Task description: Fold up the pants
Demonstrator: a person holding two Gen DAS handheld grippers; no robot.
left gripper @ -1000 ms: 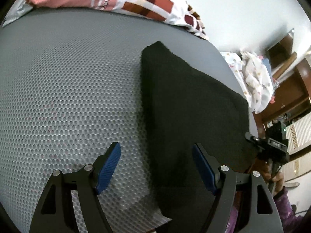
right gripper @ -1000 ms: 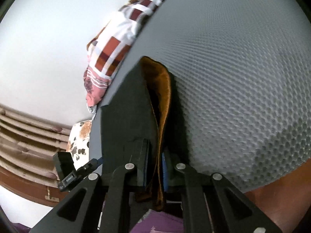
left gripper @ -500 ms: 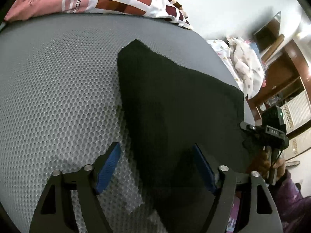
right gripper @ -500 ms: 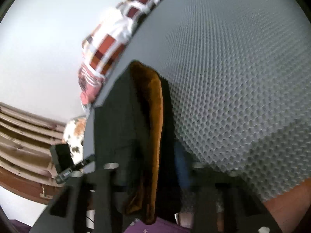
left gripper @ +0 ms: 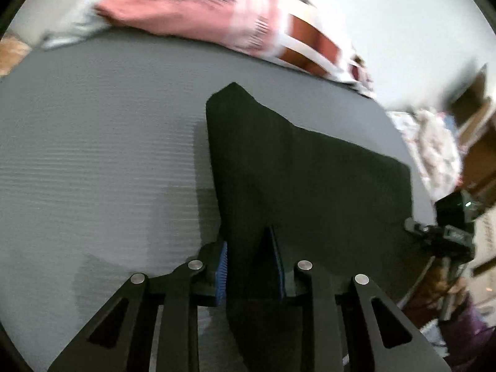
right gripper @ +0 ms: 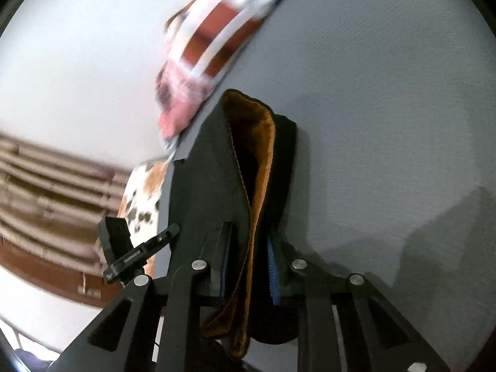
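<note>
Two grippers, I'm lifting black pants (left gripper: 297, 186) off the grey bed (left gripper: 93, 161).
Left gripper (left gripper: 250, 266) and right gripper (right gripper: 248, 266) jaws are closing, pinching fabric at six o'clock.

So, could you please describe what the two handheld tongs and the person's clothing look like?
Both the left tongs and right tongs are matte black linkage frames with triangular cut-outs, silver pivot rivets and ribbed blue pads. A purple sleeve shows at the left view's lower right. No cables are visible.
</note>
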